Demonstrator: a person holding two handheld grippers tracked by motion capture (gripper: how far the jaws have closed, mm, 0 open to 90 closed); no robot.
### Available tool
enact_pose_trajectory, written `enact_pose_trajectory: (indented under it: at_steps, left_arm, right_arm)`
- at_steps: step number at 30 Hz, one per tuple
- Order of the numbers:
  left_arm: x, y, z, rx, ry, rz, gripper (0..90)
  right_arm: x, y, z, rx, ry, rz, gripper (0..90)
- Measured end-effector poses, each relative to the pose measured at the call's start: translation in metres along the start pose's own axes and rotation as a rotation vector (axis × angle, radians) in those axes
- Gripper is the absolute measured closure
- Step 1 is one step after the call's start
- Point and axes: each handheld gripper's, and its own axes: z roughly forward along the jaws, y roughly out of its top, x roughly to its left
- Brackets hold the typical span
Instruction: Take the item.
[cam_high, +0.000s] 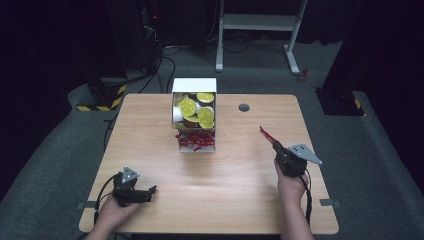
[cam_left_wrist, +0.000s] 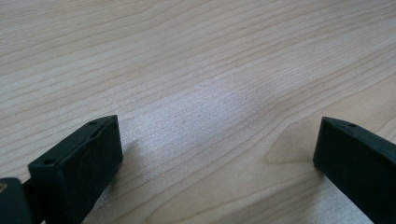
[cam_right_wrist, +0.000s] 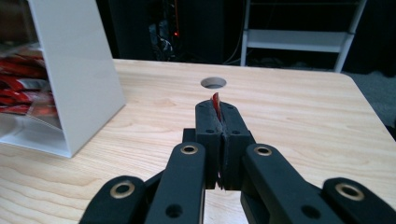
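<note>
From above, the right gripper (cam_high: 274, 145), right of the white box (cam_high: 195, 85), pinches a thin red packet (cam_high: 265, 134). The left gripper (cam_high: 150, 191), near the box's front-left, rests released, jaws wide over bare table (cam_left_wrist: 196, 70). Seen along the right gripper (cam_right_wrist: 223, 122), the packet (cam_right_wrist: 215, 101) looks light, limp and slippery; an edge grip suits it.

The surface (cam_high: 225, 175) is light wood with visible grain and rounded corners. A round hole (cam_high: 244, 107) sits near its far edge, right of centre. Grey carpet floor (cam_high: 60, 150) surrounds it. A white frame (cam_high: 260, 22) with two feet stands on the floor beyond the far edge. A black base with yellow-black striping (cam_high: 100, 100) stands at far left, and a second black base (cam_high: 340, 102) at far right. Black cables (cam_high: 165, 65) run across the floor behind. A small red object (cam_high: 303, 75) lies beside the frame's right foot.
</note>
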Motion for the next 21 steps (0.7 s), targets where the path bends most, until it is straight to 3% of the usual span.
enact_pose_trajectory:
  at_steps: [21]
  left_arm:
    - [0.000, 0.000, 0.000, -0.001, 0.002, 0.004, 1.5]
  right_arm:
    - [-0.014, -0.021, 0.018, 0.101, -0.072, -0.008, 88.7]
